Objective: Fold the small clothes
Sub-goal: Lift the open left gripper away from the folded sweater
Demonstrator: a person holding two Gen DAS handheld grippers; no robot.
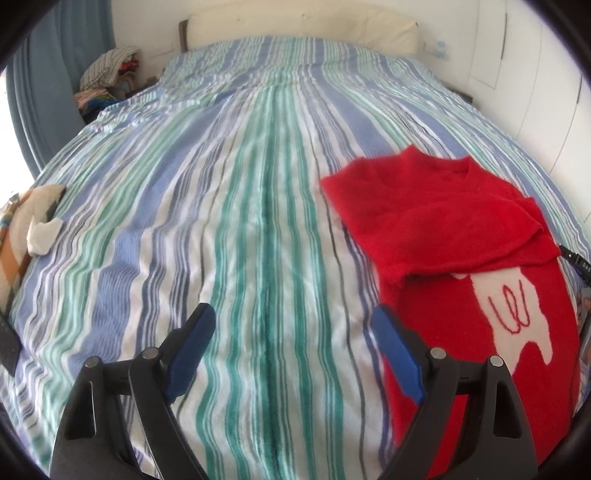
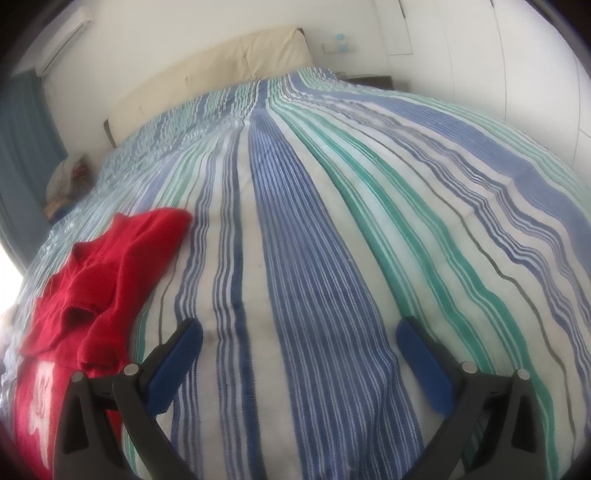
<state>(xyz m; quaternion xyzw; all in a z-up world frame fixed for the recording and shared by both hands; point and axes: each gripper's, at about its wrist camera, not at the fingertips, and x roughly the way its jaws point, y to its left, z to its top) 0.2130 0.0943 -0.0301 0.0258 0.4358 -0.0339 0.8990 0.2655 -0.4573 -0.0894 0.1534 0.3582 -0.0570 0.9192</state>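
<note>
A small red sweater (image 1: pixel 458 258) with a white figure on its front lies on the striped bedspread (image 1: pixel 240 221), its sleeves folded across the chest. My left gripper (image 1: pixel 293 314) is open and empty, just left of the sweater. In the right wrist view the sweater (image 2: pixel 99 273) lies at the lower left. My right gripper (image 2: pixel 299 328) is open and empty over the bedspread (image 2: pixel 332 240), to the right of the sweater.
A cream headboard (image 1: pixel 303 26) stands at the far end. A pile of clothes (image 1: pixel 107 77) lies by the blue curtain at the far left. A patterned cushion with a white cloth (image 1: pixel 37 225) lies at the bed's left edge. White wardrobe doors (image 2: pixel 498 48) line the right.
</note>
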